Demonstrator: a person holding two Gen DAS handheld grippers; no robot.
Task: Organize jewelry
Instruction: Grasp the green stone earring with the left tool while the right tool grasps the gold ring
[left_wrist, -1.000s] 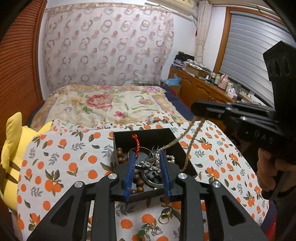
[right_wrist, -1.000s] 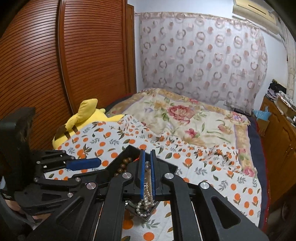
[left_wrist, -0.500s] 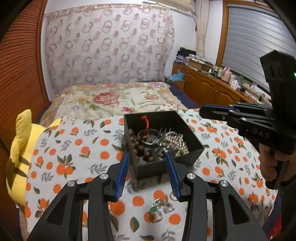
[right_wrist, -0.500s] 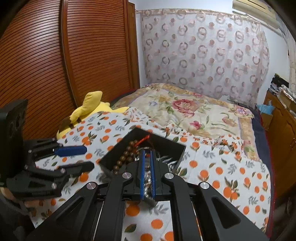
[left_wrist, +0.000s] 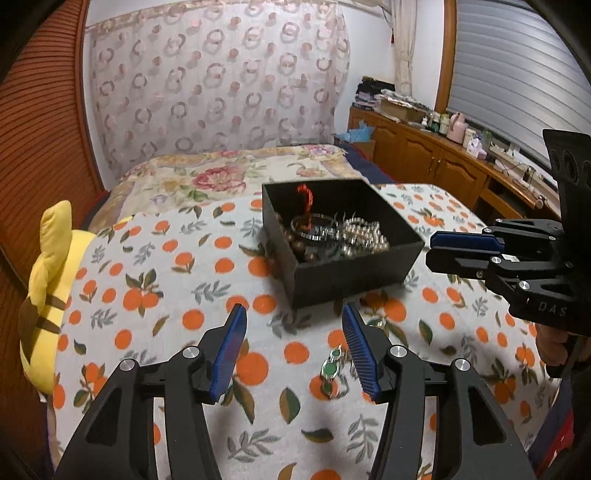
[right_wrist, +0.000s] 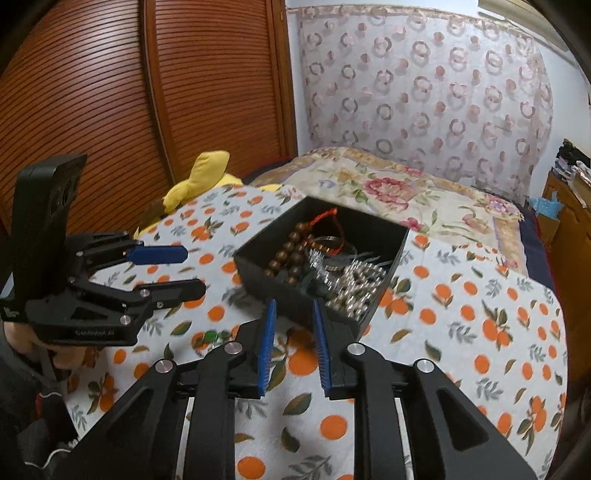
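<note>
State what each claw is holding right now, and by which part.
Nothing is held. The left claw and the right claw are both opening with nothing between their pads; the pearl necklace lies in the black box.

We see a bed (left_wrist: 229, 177) spread with a floral quilt, and over its near part lies a white cloth (left_wrist: 155, 280) printed with oranges and green leaves. On the cloth, toward twelve o'clock from the left wrist view, sits an open black box (left_wrist: 354, 273) holding jewelry. Just beside the box, at six o'clock from it, a small piece with green stones (left_wrist: 330, 365) lies loose on the cloth, with a gold-coloured piece (left_wrist: 375, 324) close to the box's near corner. At nine o'clock, at the cloth's edge, rests a yellow plush toy (left_wrist: 51, 295) with brown stripes.
</note>
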